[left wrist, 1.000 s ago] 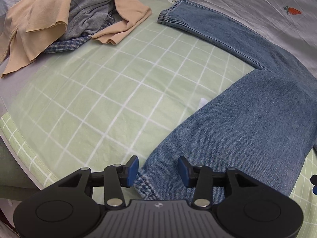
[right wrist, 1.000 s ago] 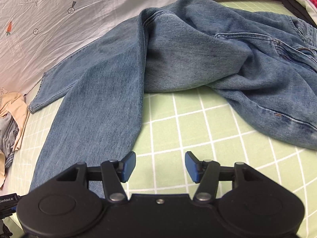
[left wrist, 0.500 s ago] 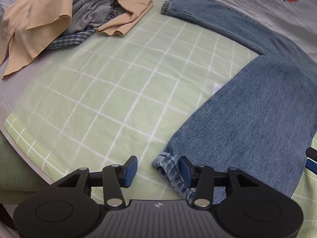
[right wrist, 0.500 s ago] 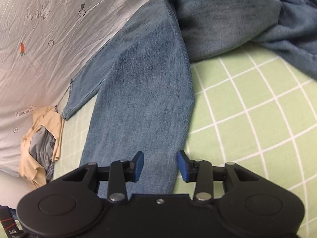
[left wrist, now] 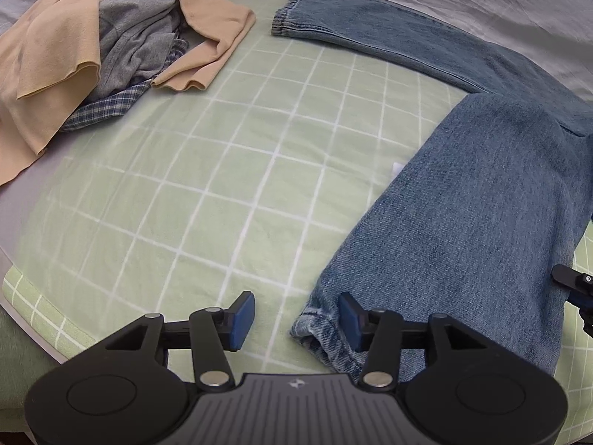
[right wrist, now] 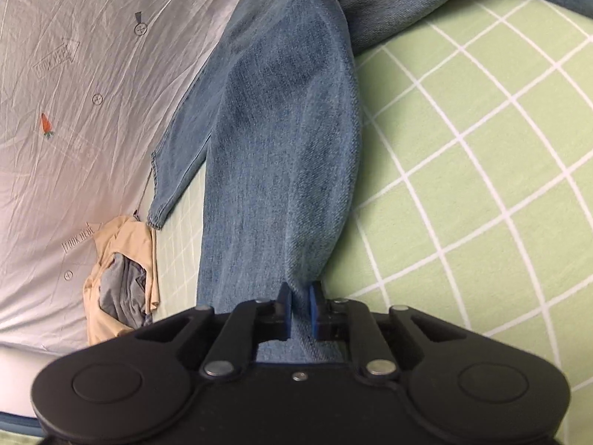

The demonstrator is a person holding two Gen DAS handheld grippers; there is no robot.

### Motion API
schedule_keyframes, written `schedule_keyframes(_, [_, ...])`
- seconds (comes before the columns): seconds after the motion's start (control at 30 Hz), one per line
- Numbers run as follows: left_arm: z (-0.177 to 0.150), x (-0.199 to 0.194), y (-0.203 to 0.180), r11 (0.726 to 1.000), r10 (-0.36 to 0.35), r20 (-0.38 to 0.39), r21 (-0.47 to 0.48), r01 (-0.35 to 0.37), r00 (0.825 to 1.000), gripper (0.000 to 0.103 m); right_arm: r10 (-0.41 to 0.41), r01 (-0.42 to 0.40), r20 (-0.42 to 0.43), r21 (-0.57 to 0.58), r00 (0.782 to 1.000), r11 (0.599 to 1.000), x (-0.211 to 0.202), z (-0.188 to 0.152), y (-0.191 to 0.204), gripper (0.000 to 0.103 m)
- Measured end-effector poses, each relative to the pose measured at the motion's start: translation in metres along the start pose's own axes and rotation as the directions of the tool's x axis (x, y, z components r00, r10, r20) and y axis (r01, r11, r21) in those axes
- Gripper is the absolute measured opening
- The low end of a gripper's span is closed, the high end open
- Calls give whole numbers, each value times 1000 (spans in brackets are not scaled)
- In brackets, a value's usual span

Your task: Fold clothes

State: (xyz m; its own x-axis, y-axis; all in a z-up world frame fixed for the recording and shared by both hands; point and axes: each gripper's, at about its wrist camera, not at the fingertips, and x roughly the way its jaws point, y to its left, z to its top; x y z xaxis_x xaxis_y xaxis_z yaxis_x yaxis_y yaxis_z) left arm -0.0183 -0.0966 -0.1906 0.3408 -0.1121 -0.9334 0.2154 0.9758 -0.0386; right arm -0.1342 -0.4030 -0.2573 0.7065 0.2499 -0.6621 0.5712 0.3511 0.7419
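1. Left wrist view: left claw (left wrist: 292,320) sits apart, its right pad at the hem of the near leg of the jeans (left wrist: 481,204), clamping nothing. Jeans lie on the green checked sheet (left wrist: 222,185); clothes pile (left wrist: 122,55) far left.
2. Right wrist view: right claw (right wrist: 298,309) has just been closing and is pinched tight on the jeans' (right wrist: 281,155) leg edge.

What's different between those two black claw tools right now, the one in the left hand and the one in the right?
The right gripper has just been closing and now pinches the side edge of the jeans leg between its blue pads. The left gripper stands open, gripping nothing; the hem corner lies between its pads, against the right-hand one. The left gripper works at the leg's hem end, the right one at its side edge. Both share black bodies, blue pads, and the same leg.
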Motion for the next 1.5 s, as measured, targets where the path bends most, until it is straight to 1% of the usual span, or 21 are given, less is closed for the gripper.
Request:
schedule_keyframes(0.13, [8,2,6,1000,-19,-3,-1,19,1000,51,75,-75,2,131,997,989,4,5,3,9])
schedule_keyframes(0.23, [21,3,13,999,-40,-3,-33,40,999,51,136,-134,4,203,991,970,11,9,11,9])
schedule_keyframes(0.43, [56,6,26,995,-61,33,-77,64,998,51,225,-224,27,259,974,939,31,27,45,9])
schedule_keyframes(0.57, [82,14,34,992,-68,46,-103,73,997,51,258,-261,44,265,965,928,51,48,72,9])
schedule_keyframes(0.67, [102,23,40,990,-70,52,-119,76,996,51,281,-284,53,271,958,920,74,66,94,9])
schedule_keyframes(0.77, [124,35,46,989,-66,56,-130,72,996,51,287,-291,55,261,956,920,105,89,117,9])
schedule_keyframes(0.83, [142,46,49,988,-59,56,-143,66,997,51,277,-283,57,250,959,926,125,104,128,9])
schedule_keyframes(0.87, [151,51,50,987,-55,55,-151,63,997,51,259,-265,59,242,964,933,134,112,132,10])
schedule_keyframes(0.97, [174,64,49,985,-50,40,-161,56,998,51,132,-137,34,223,991,965,158,136,140,15])
schedule_keyframes(1.0, [180,66,46,987,-49,40,-148,55,998,51,118,-121,25,221,993,968,159,140,140,16])
schedule_keyframes(1.03, [186,68,43,990,-49,43,-131,54,998,51,105,-106,17,218,994,970,159,144,141,21])
schedule_keyframes(1.07, [188,67,39,992,-49,49,-112,55,998,51,111,-114,28,210,993,971,154,145,140,32])
schedule_keyframes(1.1, [189,66,35,994,-49,56,-100,55,997,51,121,-128,48,202,992,971,144,145,137,39])
schedule_keyframes(1.13, [190,64,32,995,-50,63,-87,55,997,51,130,-141,67,195,989,971,133,144,135,51])
schedule_keyframes(1.17, [189,62,29,995,-53,67,-82,59,996,51,128,-142,82,192,988,971,123,142,131,55])
schedule_keyframes(1.23, [185,56,23,994,-69,72,-84,75,995,51,128,-149,123,185,984,971,93,139,119,58])
schedule_keyframes(1.3, [178,49,15,993,-82,78,-77,88,994,51,110,-140,170,173,979,975,63,134,106,66])
schedule_keyframes(1.33, [174,45,10,994,-81,82,-69,87,993,51,85,-117,197,161,977,980,48,132,99,73])
schedule_keyframes(1.37, [169,41,5,994,-80,85,-63,86,993,51,49,-83,224,145,973,986,33,129,91,78])
schedule_keyframes(1.47, [152,28,-10,994,-94,93,-49,99,991,52,-69,35,272,131,960,991,-5,122,67,82])
schedule_keyframes(1.5, [146,24,-16,994,-100,96,-42,104,990,53,-121,90,280,120,952,989,-14,118,60,84])
